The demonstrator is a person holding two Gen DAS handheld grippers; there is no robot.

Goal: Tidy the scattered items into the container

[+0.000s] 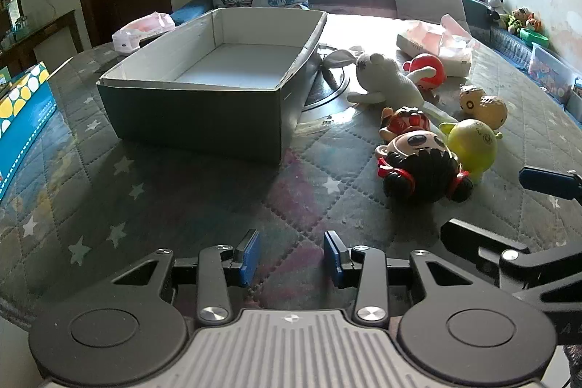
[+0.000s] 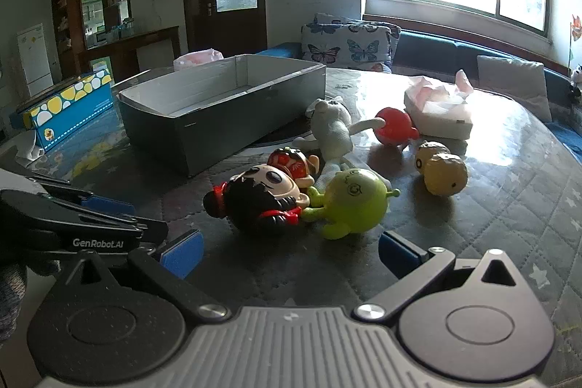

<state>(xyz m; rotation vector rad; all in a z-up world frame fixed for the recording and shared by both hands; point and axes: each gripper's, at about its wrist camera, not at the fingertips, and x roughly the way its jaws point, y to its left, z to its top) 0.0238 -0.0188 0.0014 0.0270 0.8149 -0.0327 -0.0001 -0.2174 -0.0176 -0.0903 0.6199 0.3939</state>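
Hovering over the quilted table cover (image 1: 182,199), the left gripper (image 1: 292,257) has its blue pads partly spread with nothing between them. The right gripper (image 2: 291,255) is spread wide, also empty, facing the toy cluster just ahead: a black-haired doll head (image 2: 262,199) touching a green round toy (image 2: 354,202), a white plush (image 2: 333,130), a red ball toy (image 2: 394,126), and a tan figure (image 2: 442,171). The grey cardboard box (image 1: 196,111) sits empty beside them, to their left.

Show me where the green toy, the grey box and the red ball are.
green toy (image 2: 354,202), right wrist view, on its round body.
grey box (image 1: 196,119), left wrist view, on its near outer wall.
red ball (image 2: 394,126), right wrist view, on its upper side.
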